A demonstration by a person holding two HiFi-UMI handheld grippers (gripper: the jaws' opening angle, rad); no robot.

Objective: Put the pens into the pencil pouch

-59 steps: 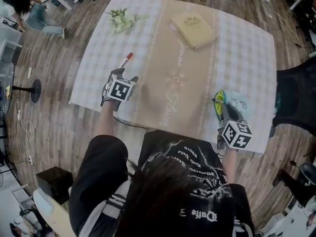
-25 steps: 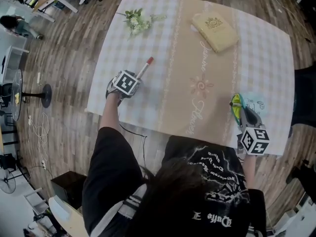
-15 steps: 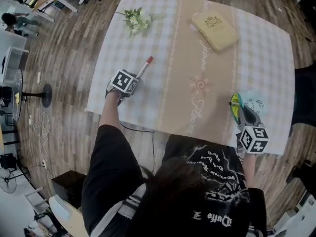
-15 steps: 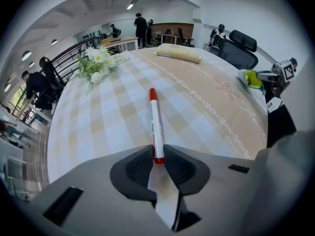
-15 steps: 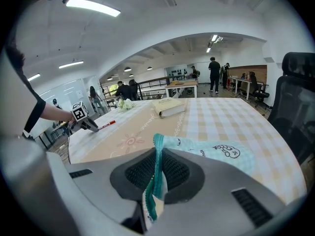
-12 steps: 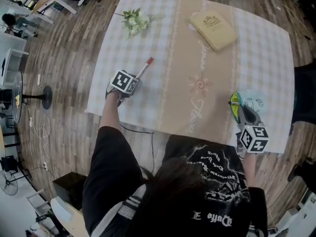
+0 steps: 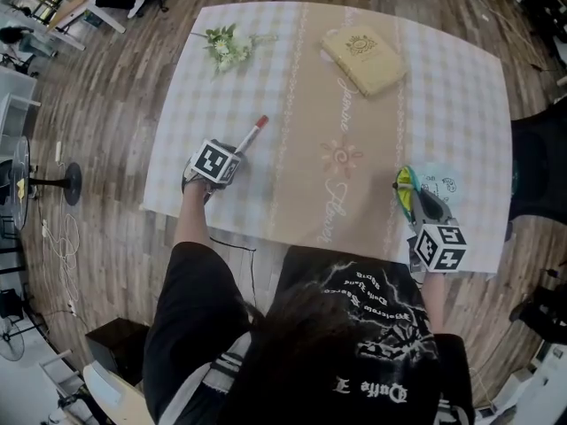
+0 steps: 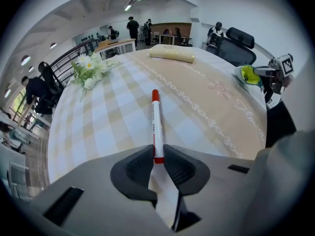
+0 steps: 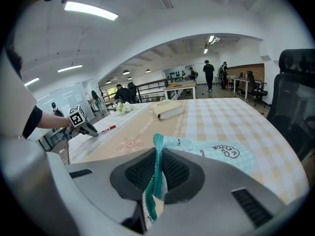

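A red-and-white pen (image 8: 155, 122) lies on the checked tablecloth, its red cap pointing away. My left gripper (image 8: 158, 156) is shut on the pen's near end, with both pads pressing its sides. In the head view the left gripper (image 7: 236, 147) is at the table's left, and the pen (image 7: 252, 132) sticks out beyond it. A teal pencil pouch (image 9: 216, 151) lies at the near right. My right gripper (image 9: 158, 168) is shut on the pouch's rim, which stands up between the pads. From above, the right gripper (image 7: 407, 193) holds the pouch (image 7: 434, 184) by its yellow-green edge.
A cream book (image 7: 363, 50) lies at the table's far side and a sprig of white flowers (image 7: 221, 42) at the far left. A black office chair (image 7: 536, 166) stands off the right edge. The tablecloth (image 7: 337, 149) covers the whole table. People stand far off in the room.
The left gripper and the pen have shifted a little toward the table's near edge. The right gripper keeps still on the pouch.
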